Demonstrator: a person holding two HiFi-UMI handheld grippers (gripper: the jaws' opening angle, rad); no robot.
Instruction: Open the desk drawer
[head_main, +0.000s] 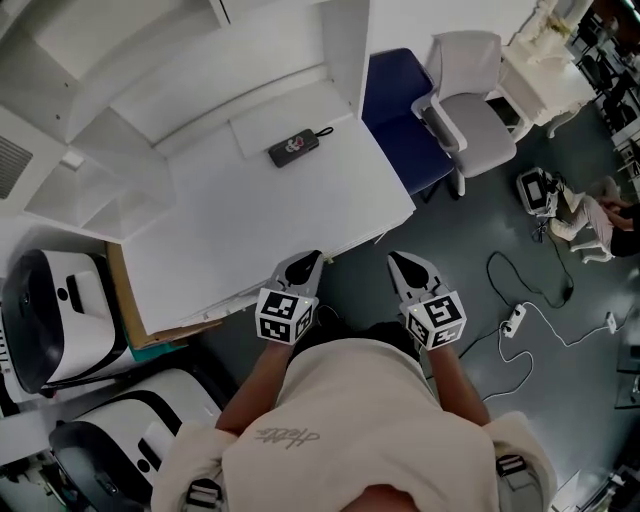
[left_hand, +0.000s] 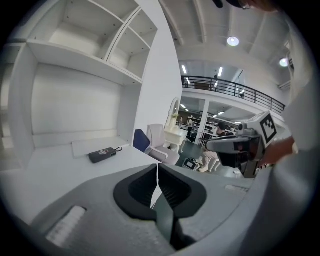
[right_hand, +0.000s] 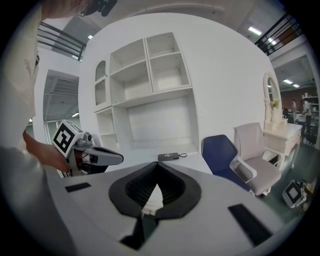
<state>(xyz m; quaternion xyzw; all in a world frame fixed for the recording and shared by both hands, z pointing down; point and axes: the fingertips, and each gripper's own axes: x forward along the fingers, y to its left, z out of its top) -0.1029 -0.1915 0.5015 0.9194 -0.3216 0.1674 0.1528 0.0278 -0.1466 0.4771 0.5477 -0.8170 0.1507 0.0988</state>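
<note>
Head view, two closed hand-held grippers (head_main: 308, 262) (head_main: 402, 264), one desk (head_main: 280, 220), one black pouch (head_main: 298, 147)

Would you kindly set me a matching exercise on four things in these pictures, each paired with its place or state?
Things:
1. black device
2. blue chair
3. power strip
4. left gripper

Places or states:
A. lying on the floor, cable attached
B. shut, empty, near the desk's front edge
C. lying on top of the white desk
D. standing at the desk's right end

Pairs: 1-C, 2-D, 3-A, 4-B
</note>
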